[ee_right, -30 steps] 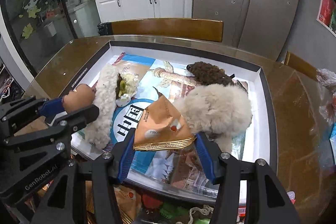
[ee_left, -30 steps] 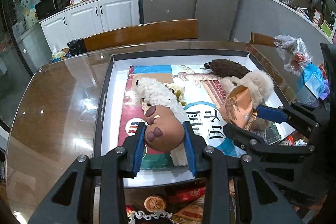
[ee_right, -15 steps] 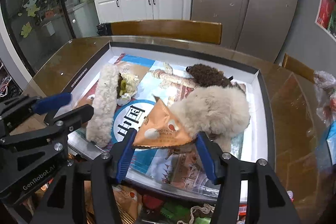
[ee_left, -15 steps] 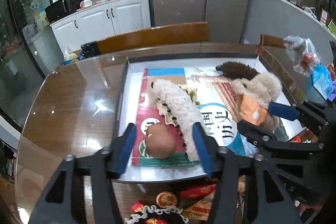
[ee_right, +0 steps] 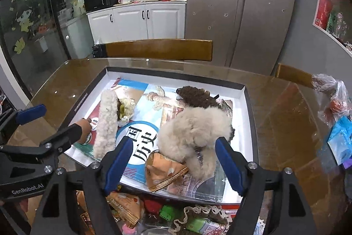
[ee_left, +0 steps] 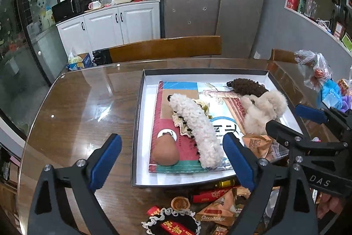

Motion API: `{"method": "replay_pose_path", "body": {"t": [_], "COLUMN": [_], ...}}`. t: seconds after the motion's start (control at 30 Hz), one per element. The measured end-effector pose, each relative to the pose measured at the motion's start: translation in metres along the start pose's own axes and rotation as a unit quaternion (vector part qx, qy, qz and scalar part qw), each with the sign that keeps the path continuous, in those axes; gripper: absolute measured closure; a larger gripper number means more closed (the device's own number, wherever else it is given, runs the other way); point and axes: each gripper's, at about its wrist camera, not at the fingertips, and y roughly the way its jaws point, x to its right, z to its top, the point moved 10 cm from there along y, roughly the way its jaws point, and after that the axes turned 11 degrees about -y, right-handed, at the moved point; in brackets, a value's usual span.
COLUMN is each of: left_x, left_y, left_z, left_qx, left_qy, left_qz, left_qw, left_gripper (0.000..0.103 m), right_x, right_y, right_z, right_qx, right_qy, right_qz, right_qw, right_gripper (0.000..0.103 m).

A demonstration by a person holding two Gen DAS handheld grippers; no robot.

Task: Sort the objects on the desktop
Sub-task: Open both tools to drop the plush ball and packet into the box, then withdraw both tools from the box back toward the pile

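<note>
A shallow white box with a black rim (ee_left: 137, 120) (ee_right: 249, 107) lies on the table. In it lie a brown paw-shaped toy (ee_left: 165, 152) (ee_right: 86, 124), a long white fluffy hair clip (ee_left: 197, 127) (ee_right: 107, 122), a beige fluffy clip (ee_left: 263, 109) (ee_right: 193, 133), a dark brown curly clip (ee_left: 246, 85) (ee_right: 195, 96) and an orange snack packet (ee_left: 256, 142) (ee_right: 164, 171). My left gripper (ee_left: 172, 160) is open and empty above the box's near edge. My right gripper (ee_right: 173, 160) is open and empty, just above the snack packet.
Loose snacks and trinkets (ee_left: 211, 210) (ee_right: 132, 208) lie at the table's near edge. Plastic bags (ee_left: 316, 72) (ee_right: 334, 102) sit at the right. A wooden chair back (ee_left: 165, 49) stands behind the glass-topped table (ee_left: 83, 107).
Both grippers opened and drew back. The left let go of the brown paw toy, the right let go of the orange snack packet; both now lie in the box.
</note>
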Motion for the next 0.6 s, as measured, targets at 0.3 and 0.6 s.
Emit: {"method": "replay_pose_path", "body": {"t": [0.3,0.6], "left_x": [0.001,0.009], "left_y": [-0.028,-0.094], "left_z": [-0.001,-0.02], "left_qx": [0.006,0.03], "left_qy": [-0.003,-0.002], "left_qz": [-0.006,-0.033], "left_qw": [1.0,0.999], "left_gripper": [0.009,0.009], "right_x": [-0.002,-0.008], "right_y": [-0.019,-0.089], "right_z": [0.005,0.002], "right_qx": [0.015,0.053], "right_qy": [0.009,0.004], "right_qz": [0.015,0.009], "right_qw": [1.0,0.999], "right_gripper": [0.024,0.022]}}
